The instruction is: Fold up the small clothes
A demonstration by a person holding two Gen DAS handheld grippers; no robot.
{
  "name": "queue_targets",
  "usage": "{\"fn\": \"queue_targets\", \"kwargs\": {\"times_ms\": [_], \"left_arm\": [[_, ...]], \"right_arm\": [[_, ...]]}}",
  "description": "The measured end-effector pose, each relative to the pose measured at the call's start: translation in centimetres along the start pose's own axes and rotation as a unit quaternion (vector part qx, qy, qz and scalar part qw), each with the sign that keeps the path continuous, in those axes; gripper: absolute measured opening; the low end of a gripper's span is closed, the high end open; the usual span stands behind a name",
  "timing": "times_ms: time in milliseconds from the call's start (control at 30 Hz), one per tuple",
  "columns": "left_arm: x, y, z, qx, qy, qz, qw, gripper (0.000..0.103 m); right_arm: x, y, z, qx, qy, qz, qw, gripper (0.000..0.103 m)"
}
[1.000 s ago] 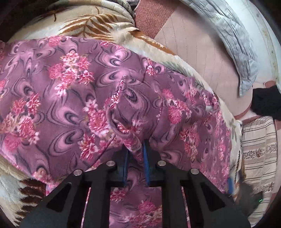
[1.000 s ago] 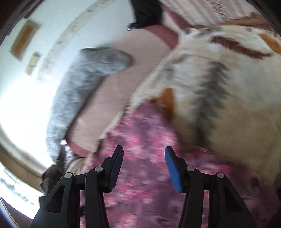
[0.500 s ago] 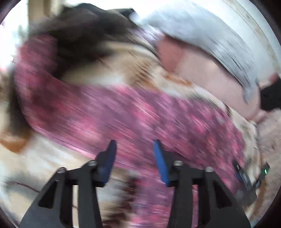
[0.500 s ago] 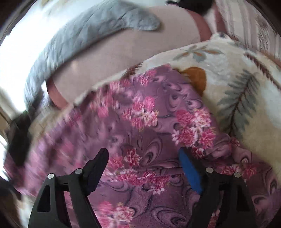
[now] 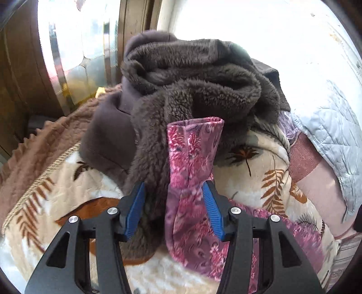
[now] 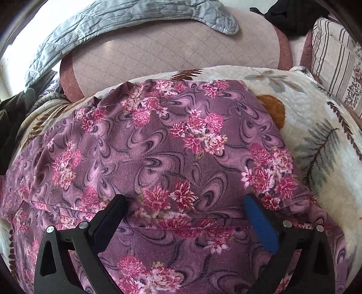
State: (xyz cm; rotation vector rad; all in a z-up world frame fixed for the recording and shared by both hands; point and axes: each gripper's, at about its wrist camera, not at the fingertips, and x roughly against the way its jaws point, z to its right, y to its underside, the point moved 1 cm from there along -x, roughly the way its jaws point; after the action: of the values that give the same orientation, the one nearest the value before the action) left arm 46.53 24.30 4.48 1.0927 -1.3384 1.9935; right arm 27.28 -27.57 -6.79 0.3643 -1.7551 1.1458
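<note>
A purple garment with pink flowers (image 6: 172, 144) lies spread on a cream leaf-print blanket (image 6: 316, 126). My right gripper (image 6: 185, 199) hovers over its near part. Its jaws are opening wide, and the cloth lies flat below them, not pinched. In the left wrist view one sleeve of the garment (image 5: 192, 158) stretches away to its cuff, which rests against a dark brown fleece garment (image 5: 192, 74). My left gripper (image 5: 173, 184) straddles this sleeve with its jaws opening. The right pad is at the sleeve's edge and the left pad stands apart from it.
The dark fleece pile sits at the blanket's far end by a window (image 5: 74, 45), with a brown knitted throw (image 5: 45, 144) beside it. A pale blue quilted cover (image 6: 126, 20) lies on a pink mattress pad (image 6: 169, 52). A striped cushion (image 6: 334, 58) and a black item (image 6: 291, 15) are at the right.
My left gripper let go of a pinched fold of the garment, opened and swung over to the sleeve by the fleece pile. My right gripper rolled and opened much wider over the garment.
</note>
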Motion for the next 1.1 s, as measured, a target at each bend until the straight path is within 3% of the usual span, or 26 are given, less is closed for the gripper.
{"fn": "queue_targets", "kwargs": {"times_ms": [100,200,367,400,500,733,833,1100], "left_arm": [[-1.0,-0.2,0.7,-0.005,-0.02,0.009,0.9998,0.057],[-1.0,-0.2,1.2,0.001,-0.023,0.018,0.9996,0.054],[0.1,-0.1,1.5,-0.005,0.001,0.015,0.9999,0.008],[0.3,-0.1,1.7,-0.004,0.013,0.012,0.9998,0.007],[1.8,0.4,2.3,0.005,0.048,0.008,0.9988,0.006],[5.1,2.9,7.3,-0.037,0.107,0.01,0.9936,0.005],[5.9,4.4,10.3,-0.058,0.131,0.003,0.9896,0.005],[7.4,9.2,19.1,-0.107,0.191,-0.013,0.9757,0.005]], "right_arm": [[-0.2,-0.1,0.0,0.0,0.001,0.001,1.0,0.103],[0.0,-0.1,0.0,-0.001,-0.002,0.001,1.0,0.103],[0.1,-0.1,0.2,-0.005,-0.007,0.0,1.0,0.103],[0.1,-0.1,0.3,-0.006,-0.009,-0.001,1.0,0.103],[0.3,-0.2,0.3,-0.006,-0.009,-0.002,1.0,0.103],[2.0,-0.8,0.9,-0.035,-0.03,0.009,0.999,0.098],[3.0,-1.3,1.6,-0.054,-0.043,0.02,0.997,0.098],[3.3,-1.8,2.7,-0.064,-0.052,0.0,0.997,0.099]]}}
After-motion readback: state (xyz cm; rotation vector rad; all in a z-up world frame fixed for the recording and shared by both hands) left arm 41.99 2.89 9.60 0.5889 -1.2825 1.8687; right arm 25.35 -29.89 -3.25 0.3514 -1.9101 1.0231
